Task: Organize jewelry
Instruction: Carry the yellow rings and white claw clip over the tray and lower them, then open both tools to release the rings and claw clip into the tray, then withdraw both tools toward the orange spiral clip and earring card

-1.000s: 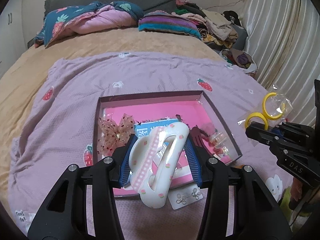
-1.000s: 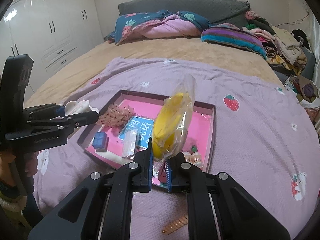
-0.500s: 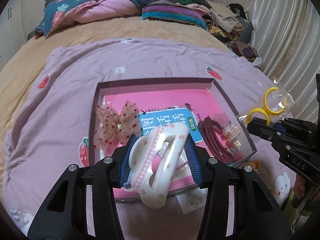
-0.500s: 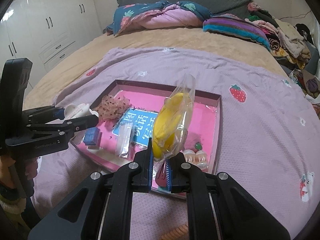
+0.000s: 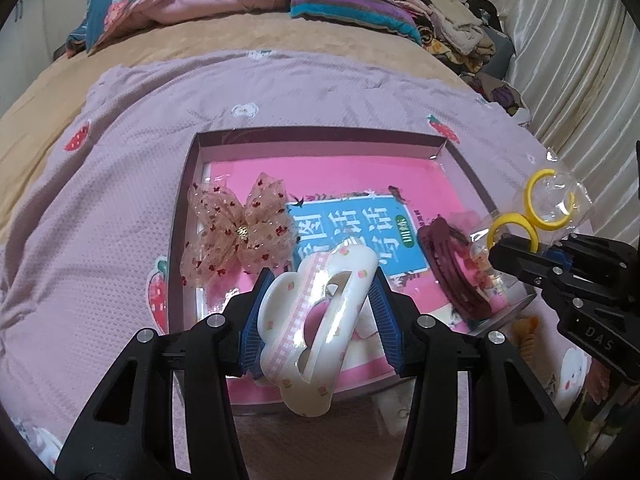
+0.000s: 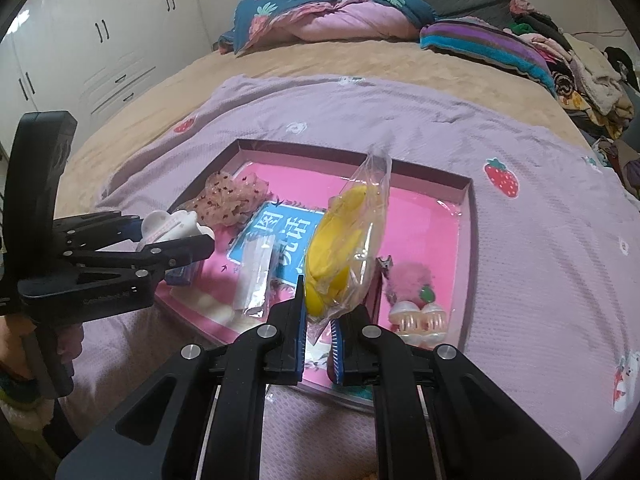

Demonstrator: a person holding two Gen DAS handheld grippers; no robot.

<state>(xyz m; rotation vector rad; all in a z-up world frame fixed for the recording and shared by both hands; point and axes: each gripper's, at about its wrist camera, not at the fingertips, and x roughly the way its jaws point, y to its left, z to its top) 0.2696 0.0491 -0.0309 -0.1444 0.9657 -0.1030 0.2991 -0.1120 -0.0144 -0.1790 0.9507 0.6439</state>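
Clip (image 5: 316,320), stiff glossy plastic, likely slippery, sits clenched sidewise in left tongs (image 5: 318,312); right tongs (image 6: 320,332) pinch the light, crinkly bag (image 6: 348,256) by its corner.

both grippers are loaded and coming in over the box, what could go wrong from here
1. The right hand-held gripper pinches only the bottom edge of the clear bag of yellow rings, so the bag could slip or flop outside the box.
2. The white hair claw sits tilted in the left hand-held gripper; released like this, it may land on the tulle bow.
3. Both grippers converge on the near side and might bump each other.
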